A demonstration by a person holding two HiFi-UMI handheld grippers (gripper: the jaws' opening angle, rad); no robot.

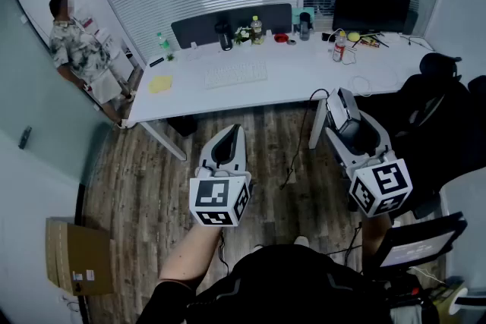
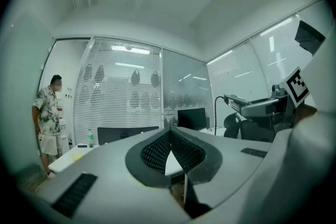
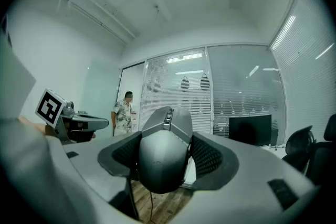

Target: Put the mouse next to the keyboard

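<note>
The right gripper (image 1: 345,108) is clenched on a dark grey wired mouse (image 3: 160,165). Its pads press on the two sides of the mouse, whose front points away, I think so that it can be set down flat without turning. The mouse's cable (image 3: 152,203) hangs down toward the wooden floor. The left gripper (image 2: 170,134) has its jaws closed together with nothing between them. It is held low on the near left, probably because this task does not need it. The keyboard (image 1: 235,74) lies far ahead on the white desk (image 1: 304,76), well apart from the mouse. The desk surface to the right of the keyboard is bare, which looks a suitable place.
</note>
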